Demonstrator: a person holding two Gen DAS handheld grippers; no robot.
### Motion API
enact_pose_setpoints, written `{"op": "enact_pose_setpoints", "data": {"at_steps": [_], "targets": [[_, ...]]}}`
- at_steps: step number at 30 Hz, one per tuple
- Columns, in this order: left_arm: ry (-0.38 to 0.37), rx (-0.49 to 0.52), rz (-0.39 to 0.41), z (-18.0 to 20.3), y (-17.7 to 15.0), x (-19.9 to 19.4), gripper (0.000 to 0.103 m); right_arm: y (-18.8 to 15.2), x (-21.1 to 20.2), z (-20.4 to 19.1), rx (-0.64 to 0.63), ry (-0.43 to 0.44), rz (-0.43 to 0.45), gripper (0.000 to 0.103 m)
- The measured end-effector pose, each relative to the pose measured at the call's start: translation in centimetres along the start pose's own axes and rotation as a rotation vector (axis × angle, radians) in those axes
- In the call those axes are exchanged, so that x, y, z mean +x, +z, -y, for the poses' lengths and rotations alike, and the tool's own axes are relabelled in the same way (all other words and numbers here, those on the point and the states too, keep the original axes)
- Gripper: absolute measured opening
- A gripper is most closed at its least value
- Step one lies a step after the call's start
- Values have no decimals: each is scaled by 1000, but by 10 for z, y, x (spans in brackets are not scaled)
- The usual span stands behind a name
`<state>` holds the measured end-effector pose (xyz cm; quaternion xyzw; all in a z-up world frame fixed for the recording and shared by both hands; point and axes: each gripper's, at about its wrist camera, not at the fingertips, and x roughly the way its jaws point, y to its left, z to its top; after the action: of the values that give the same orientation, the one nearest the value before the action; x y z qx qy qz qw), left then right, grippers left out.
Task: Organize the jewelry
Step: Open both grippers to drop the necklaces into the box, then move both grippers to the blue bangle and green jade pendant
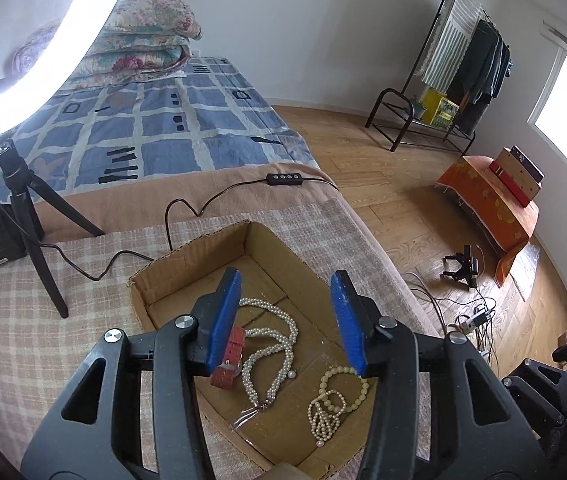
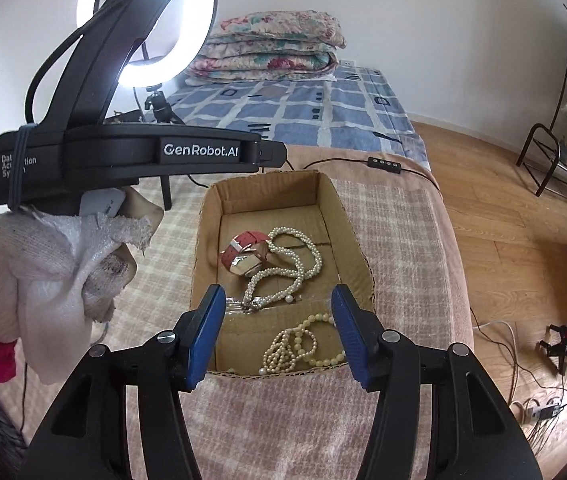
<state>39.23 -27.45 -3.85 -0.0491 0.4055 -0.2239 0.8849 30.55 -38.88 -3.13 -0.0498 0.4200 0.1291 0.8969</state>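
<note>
Two grippers, both spread wide and empty. Left gripper [image 1: 289, 320] hangs over the cardboard box [image 1: 187, 258], lower centre of its frame; its left pad [image 1: 223, 320] hides part of the red-strap watch [image 1: 229, 364]. Between the pads lies the long pearl necklace [image 1: 273, 344], twisted into loops, and at lower right a heap of smaller bead strands [image 1: 331, 408].

Right gripper [image 2: 277, 332] sits at the box's near edge, lower centre of its frame, above the bead strands [image 2: 295, 348]. Farther in: pearl necklace [image 2: 291, 264], watch [image 2: 245, 258]. The gloved left hand [image 2: 55, 276] fills the left of this frame.

All three pieces appear already boxed, so the step looks like tidying them apart. Judged best: take one strand only, pinching at a single loop, and lift slowly so neighbouring beads do not drag. Box rests on a pink plaid blanket [image 2: 395, 232]; ring light [image 2: 187, 28] upper left.
</note>
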Motion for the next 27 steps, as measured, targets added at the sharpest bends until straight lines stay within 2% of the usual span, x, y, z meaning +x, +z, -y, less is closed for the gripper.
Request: {"op": "enact_pose_setpoints", "data": {"at_steps": [2,14,16,19,24,27], "targets": [[3,0,6,-1,0,-5,48,0,-2,-3,-8,-14,5,65],[21,-6,50,-15,-4,-53,49,-1,-29,-34,-44,-74,33,72],[22,-2,59,-19,-7,-64,58,-1,-34,-41,-51,-88,39,74],[34,8,85,-26,-11,-86,59,-2,-43,-53,-68,-120,56,79],[62,25,115,-44,-21,-125,59,-5,-55,-75,-95,-123,80,79],[78,28,131,-58,-31,-147,65,-8,-59,-90,-112,-133,89,79]]}}
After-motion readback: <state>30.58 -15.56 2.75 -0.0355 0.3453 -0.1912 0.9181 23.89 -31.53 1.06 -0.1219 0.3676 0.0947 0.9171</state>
